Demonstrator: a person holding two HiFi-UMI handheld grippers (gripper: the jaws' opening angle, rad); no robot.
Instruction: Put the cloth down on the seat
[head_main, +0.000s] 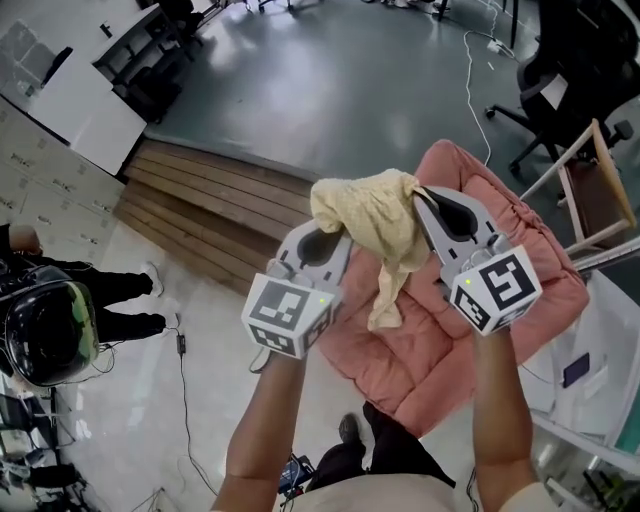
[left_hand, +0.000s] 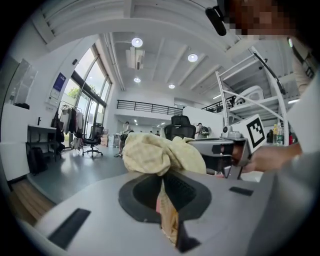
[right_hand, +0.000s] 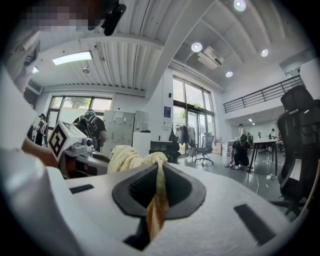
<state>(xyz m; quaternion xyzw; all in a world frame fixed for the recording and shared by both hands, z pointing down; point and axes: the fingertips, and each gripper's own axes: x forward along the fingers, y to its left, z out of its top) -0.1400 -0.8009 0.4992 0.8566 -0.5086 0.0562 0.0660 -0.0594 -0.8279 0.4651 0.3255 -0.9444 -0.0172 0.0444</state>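
Note:
A pale yellow cloth (head_main: 378, 222) hangs bunched in the air between my two grippers, above a pink cushioned seat (head_main: 520, 250). My left gripper (head_main: 335, 232) is shut on the cloth's left side; in the left gripper view the cloth (left_hand: 160, 156) is pinched between the dark pads and folds over the jaws. My right gripper (head_main: 425, 205) is shut on the cloth's right side; in the right gripper view a thin edge of cloth (right_hand: 159, 192) runs down between its pads. A tail of cloth dangles toward the seat. Both grippers are raised, jaws pointing away from me.
The pink seat belongs to a wooden-framed chair (head_main: 590, 190). A black office chair (head_main: 560, 70) stands behind it. Wooden steps (head_main: 210, 205) lie to the left, grey floor (head_main: 340, 90) beyond. A person in black (head_main: 110, 290) stands at far left. White shelving (head_main: 600, 400) is at right.

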